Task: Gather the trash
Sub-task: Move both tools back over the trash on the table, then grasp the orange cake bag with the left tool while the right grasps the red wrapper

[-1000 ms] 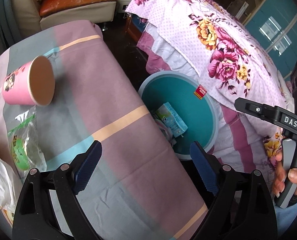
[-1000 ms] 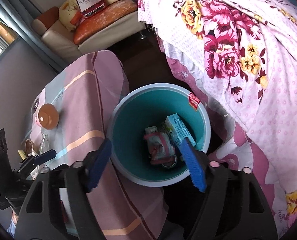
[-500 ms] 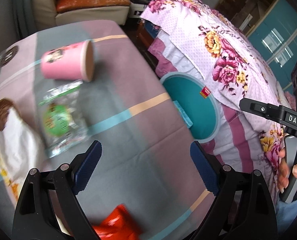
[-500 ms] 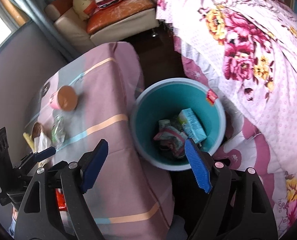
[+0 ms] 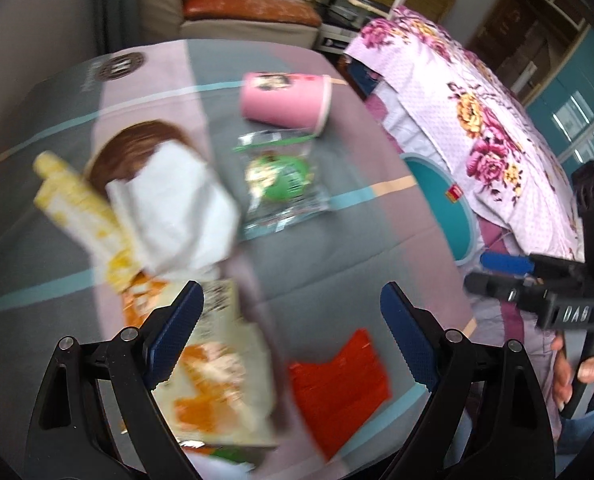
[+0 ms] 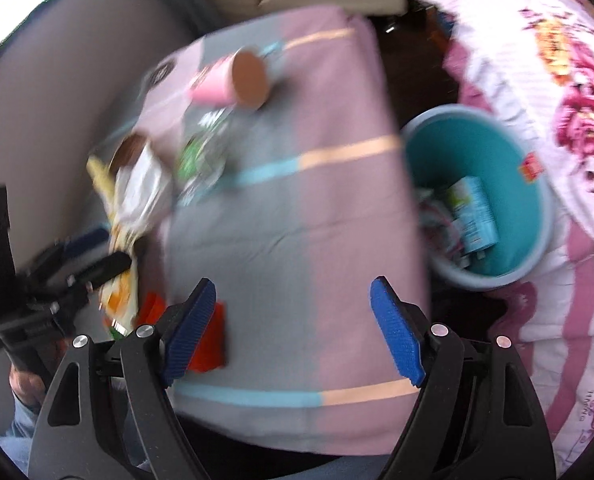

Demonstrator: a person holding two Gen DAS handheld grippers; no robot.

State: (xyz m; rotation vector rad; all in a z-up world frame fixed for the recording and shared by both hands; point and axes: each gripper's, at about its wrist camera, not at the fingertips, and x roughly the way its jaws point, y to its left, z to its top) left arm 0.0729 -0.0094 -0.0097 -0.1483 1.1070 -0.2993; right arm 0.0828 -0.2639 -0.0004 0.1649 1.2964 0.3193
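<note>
Your left hand-held gripper (image 5: 291, 334) hangs spread wide and empty over the tabletop (image 5: 317, 264), above the torn wrapper (image 5: 217, 376) and red packet (image 5: 339, 384) at lower centre. Your right hand-held gripper (image 6: 293, 330) is spread too, nothing between its jaws. Pink cup (image 5: 285, 98) lies tipped, upper centre; the bin (image 6: 497, 148) sits right of the tabletop.
</note>
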